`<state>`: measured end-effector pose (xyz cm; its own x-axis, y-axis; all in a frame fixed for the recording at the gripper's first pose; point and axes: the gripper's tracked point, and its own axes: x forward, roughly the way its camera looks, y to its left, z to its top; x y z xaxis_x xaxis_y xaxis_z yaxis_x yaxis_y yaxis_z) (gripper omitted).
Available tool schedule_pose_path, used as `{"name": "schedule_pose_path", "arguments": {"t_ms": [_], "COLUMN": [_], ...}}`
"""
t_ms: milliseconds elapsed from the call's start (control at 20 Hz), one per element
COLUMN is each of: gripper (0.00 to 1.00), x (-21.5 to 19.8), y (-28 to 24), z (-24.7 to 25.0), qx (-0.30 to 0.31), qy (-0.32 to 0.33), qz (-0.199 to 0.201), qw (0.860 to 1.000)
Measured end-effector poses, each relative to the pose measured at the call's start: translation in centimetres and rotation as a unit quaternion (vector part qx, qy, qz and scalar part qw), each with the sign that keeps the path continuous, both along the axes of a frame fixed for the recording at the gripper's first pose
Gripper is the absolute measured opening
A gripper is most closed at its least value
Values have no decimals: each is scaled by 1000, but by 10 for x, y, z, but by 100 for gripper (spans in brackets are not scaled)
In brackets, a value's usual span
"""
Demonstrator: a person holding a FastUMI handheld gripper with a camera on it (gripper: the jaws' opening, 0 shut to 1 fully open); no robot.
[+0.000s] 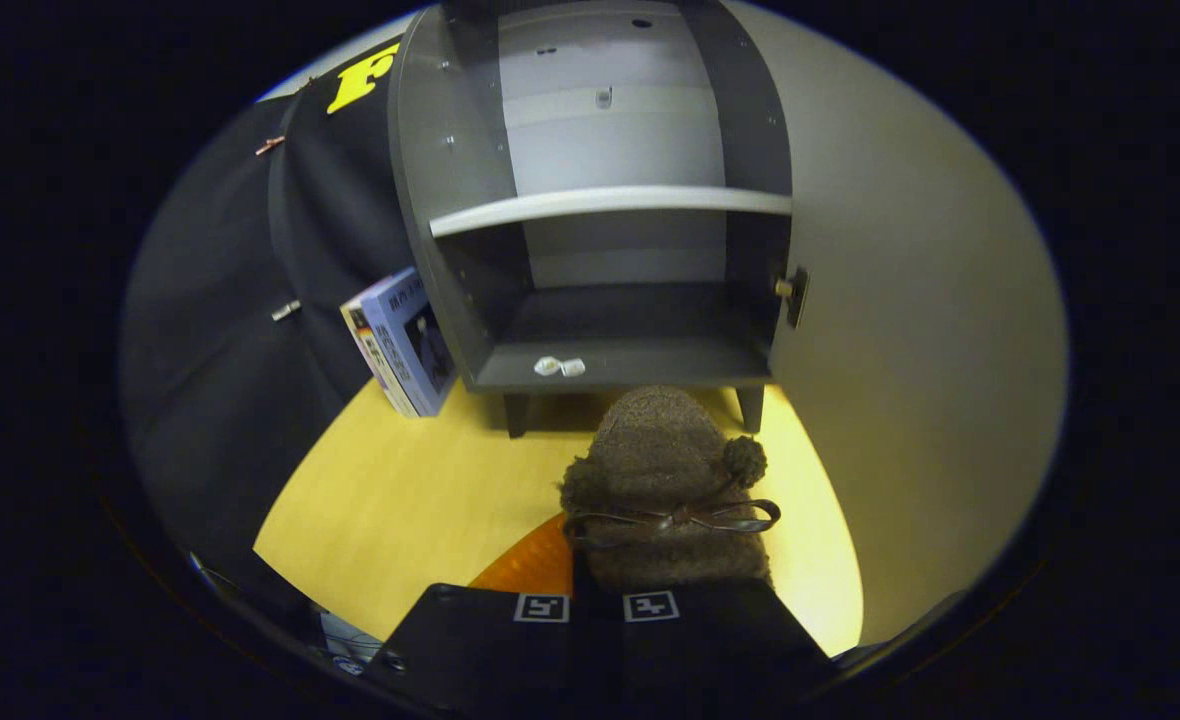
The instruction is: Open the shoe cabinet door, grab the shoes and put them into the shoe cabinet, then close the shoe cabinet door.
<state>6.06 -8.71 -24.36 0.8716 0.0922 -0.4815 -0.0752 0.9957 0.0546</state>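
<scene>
A brown fuzzy shoe [665, 480] with a thin bow and pom-poms sticks out forward from my gripper [595, 592], whose fingers are shut on its heel end. The toe points at the grey shoe cabinet [430, 180] just ahead and hangs a little below the front edge of the cabinet's bottom board. The cabinet door [920, 300] is swung wide open to the right. Inside, a pale shelf [610, 205] spans the middle, and the lower compartment [640, 335] beneath it holds no shoe. The heel of the shoe is hidden by my fingers.
A small white piece [559, 367] lies on the front lip of the bottom board. A blue book [405, 345] leans against the cabinet's left side. An orange thing [530, 565] peeks out beneath the shoe on the yellow wooden floor [400, 500]. Black cloth hangs at the left.
</scene>
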Motion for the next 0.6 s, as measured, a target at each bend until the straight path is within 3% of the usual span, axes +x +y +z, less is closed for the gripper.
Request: {"name": "schedule_pose_path", "arguments": {"t_ms": [300, 600], "gripper": [5, 5], "x": [37, 114], "y": [20, 32], "z": [91, 178], "qx": [25, 17], "qy": [-52, -102], "qz": [6, 2], "qw": [998, 995]}}
